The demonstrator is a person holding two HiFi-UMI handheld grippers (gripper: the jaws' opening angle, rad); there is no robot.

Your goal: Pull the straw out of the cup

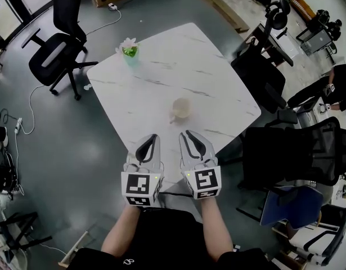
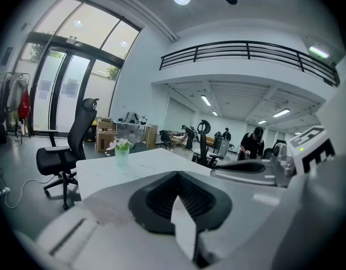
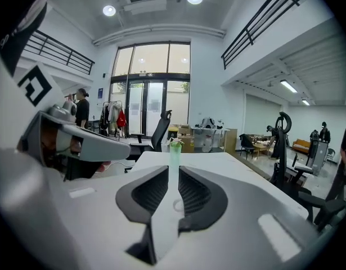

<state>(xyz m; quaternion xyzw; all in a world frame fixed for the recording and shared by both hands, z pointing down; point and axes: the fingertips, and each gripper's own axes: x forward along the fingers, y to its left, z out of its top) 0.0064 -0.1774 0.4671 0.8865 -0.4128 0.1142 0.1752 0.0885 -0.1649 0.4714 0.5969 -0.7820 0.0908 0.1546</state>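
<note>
Cup (image 1: 182, 108) beyond left claw (image 1: 152, 138), right claw (image 1: 191, 135)

L gripper (image 1: 153, 137), R gripper (image 1: 185, 134): white, blk pads (image 1: 149, 148), marker cubes (image 1: 140, 189); blk tee (image 1: 161, 235).

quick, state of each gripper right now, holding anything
Left gripper: shut, jaw tips touching, nothing between them.
Right gripper: open by a narrow gap, holding nothing.
</note>
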